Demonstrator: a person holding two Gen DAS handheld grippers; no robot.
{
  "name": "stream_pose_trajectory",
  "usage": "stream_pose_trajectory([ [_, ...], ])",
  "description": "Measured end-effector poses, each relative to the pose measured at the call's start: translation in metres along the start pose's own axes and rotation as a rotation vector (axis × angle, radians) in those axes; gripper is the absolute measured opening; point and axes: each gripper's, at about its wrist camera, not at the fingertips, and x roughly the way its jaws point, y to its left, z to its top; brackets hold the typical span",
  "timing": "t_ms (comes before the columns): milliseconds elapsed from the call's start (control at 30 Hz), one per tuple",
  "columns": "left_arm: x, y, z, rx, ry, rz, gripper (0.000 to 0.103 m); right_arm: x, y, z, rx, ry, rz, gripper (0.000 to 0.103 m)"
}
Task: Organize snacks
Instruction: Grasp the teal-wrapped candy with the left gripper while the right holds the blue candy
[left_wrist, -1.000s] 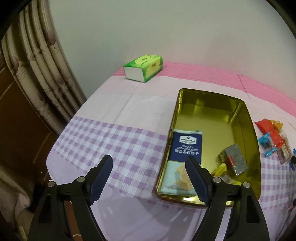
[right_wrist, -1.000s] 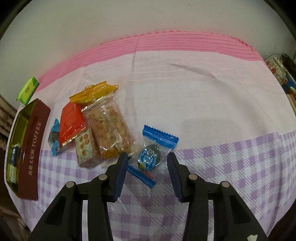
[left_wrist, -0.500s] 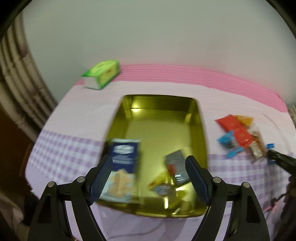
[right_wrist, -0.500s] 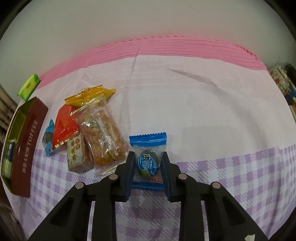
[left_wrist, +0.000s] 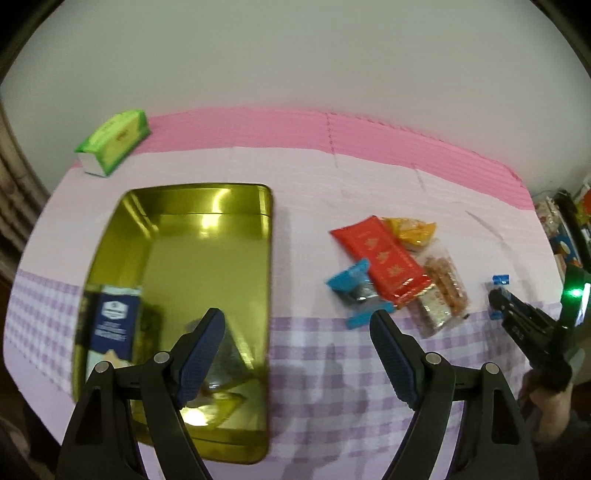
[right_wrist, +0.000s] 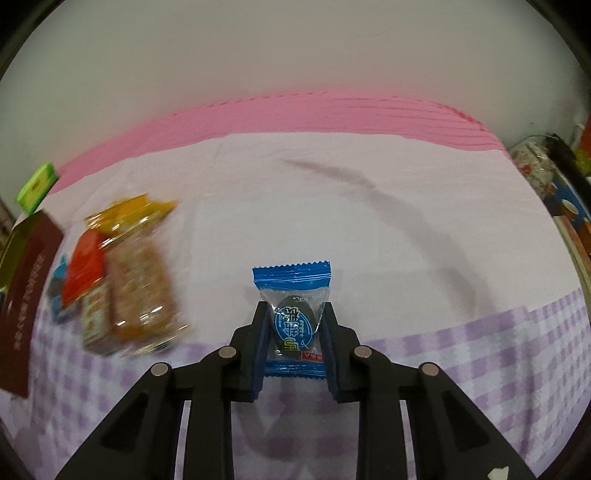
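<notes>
Right gripper (right_wrist: 293, 343): jaws narrow, clamped from both sides on a small blue-and-clear wrapped candy (right_wrist: 293, 314); its blue crimped top edge sticks out ahead of the jaws.
Left gripper (left_wrist: 297, 360): jaws wide, with nothing between them, over the checked part of the cloth.
Bench (left_wrist: 306, 184): covered by a cloth with a pink band at the far edge, a pale middle and lilac checks nearest the jaws.
Gold tin (left_wrist: 207, 236): a rectangular metal tin, open, lying left of the left jaws; its near right corner sits behind the left jaw.
In the tin: a dark blue cracker packet (left_wrist: 112, 325) at the near left, and a grey foil packet (left_wrist: 229, 350) just beside the left jaw.
Loose snacks: a red foil packet (left_wrist: 380, 258), an orange packet (left_wrist: 413, 229), a clear bag of brown sticks (left_wrist: 447, 288) and a small blue wrapper (left_wrist: 349, 284) lie piled together ahead and right of the left jaws, and to the left of the right jaws.
Green tissue box (left_wrist: 114, 142): far left, beyond the tin, on the pink band.
</notes>
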Motion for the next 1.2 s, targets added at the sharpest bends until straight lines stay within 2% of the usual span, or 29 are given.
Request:
stream_pose_trajectory([
  [200,0.015,-0.013,0.005,-0.046,0.030,-0.064,0.080,0.004,-0.007,0.001,0.003,-0.054,-0.035,0.024],
  [433,0.037,-0.026,0.016,-0.071,0.088,-0.089,0.059,0.002,-0.010,-0.001,0.004,-0.075,-0.024,0.025],
  [600,0.060,-0.026,0.024,-0.152,0.169,-0.116,0.049,0.002,-0.012,-0.002,0.010,-0.076,-0.014,0.026],
  [733,0.075,-0.023,0.026,-0.199,0.206,-0.105,0.041,0.003,-0.012,-0.001,0.013,-0.076,-0.009,0.026],
  [833,0.083,-0.027,0.026,-0.191,0.223,-0.089,0.035,0.003,-0.014,0.000,0.017,-0.076,-0.004,0.027],
  [1200,0.107,-0.035,0.028,-0.147,0.228,-0.035,0.035,0.004,-0.014,-0.001,0.020,-0.077,0.005,0.028],
])
